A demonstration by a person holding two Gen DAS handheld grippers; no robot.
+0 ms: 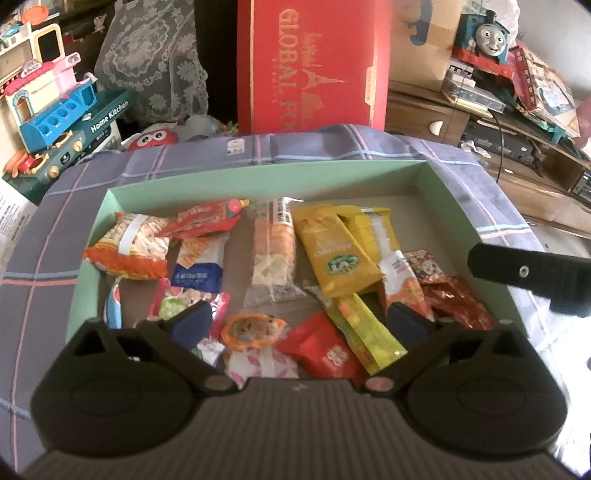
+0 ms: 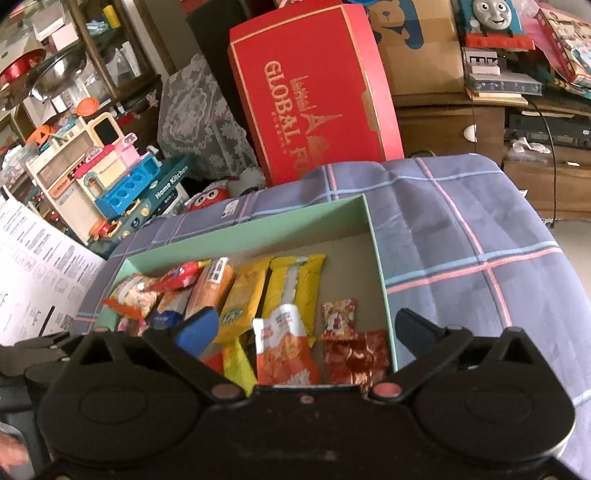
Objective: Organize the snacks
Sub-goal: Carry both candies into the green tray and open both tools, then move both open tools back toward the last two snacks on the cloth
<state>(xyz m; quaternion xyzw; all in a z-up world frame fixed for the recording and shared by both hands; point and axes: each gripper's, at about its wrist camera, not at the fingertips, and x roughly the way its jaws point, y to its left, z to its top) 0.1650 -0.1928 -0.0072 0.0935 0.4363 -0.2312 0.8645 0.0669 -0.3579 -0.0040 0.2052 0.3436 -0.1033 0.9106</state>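
A shallow green box lies on a plaid cloth and holds several snack packets. Among them are yellow packets, an orange biscuit bag, a clear cracker pack, a red packet and an orange-white packet. My left gripper is open and empty above the box's near side. My right gripper is open and empty over the box's right near part; its body shows at the right in the left wrist view.
A red GLOBAL gift box stands behind the table. A toy kitchen is at the left, and a toy train and wooden furniture at the right. Plaid cloth lies right of the box.
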